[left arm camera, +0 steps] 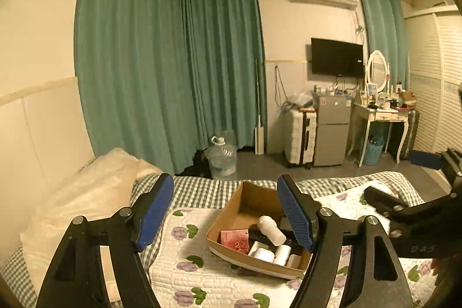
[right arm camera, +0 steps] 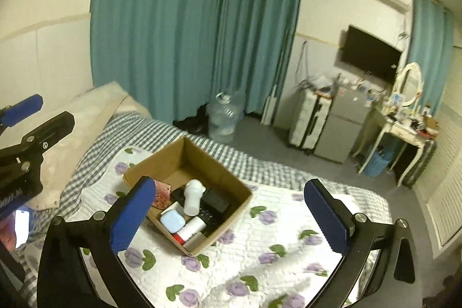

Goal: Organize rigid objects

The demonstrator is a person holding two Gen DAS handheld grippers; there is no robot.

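Observation:
An open cardboard box (left arm camera: 228, 210) (right arm camera: 161, 163) sits on a floral quilt on the bed. It holds a white bottle (left arm camera: 270, 230) (right arm camera: 193, 197), a pink packet (left arm camera: 234, 239) (right arm camera: 161, 194), a pale blue case (right arm camera: 172, 220), a white tube with a red end (right arm camera: 189, 230) and dark flat items. My left gripper (left arm camera: 225, 198) is open and empty above the box's near side. My right gripper (right arm camera: 231, 198) is open and empty, held above the box and quilt. Each gripper shows at the edge of the other's view.
A cream pillow (left arm camera: 86, 192) lies at the bed's left by the padded wall. Beyond the bed's far edge are a water jug (left arm camera: 221, 155), a white suitcase (left arm camera: 299, 134), a small fridge (left arm camera: 333, 129), a dressing table (left arm camera: 381, 117) and teal curtains (left arm camera: 161, 62).

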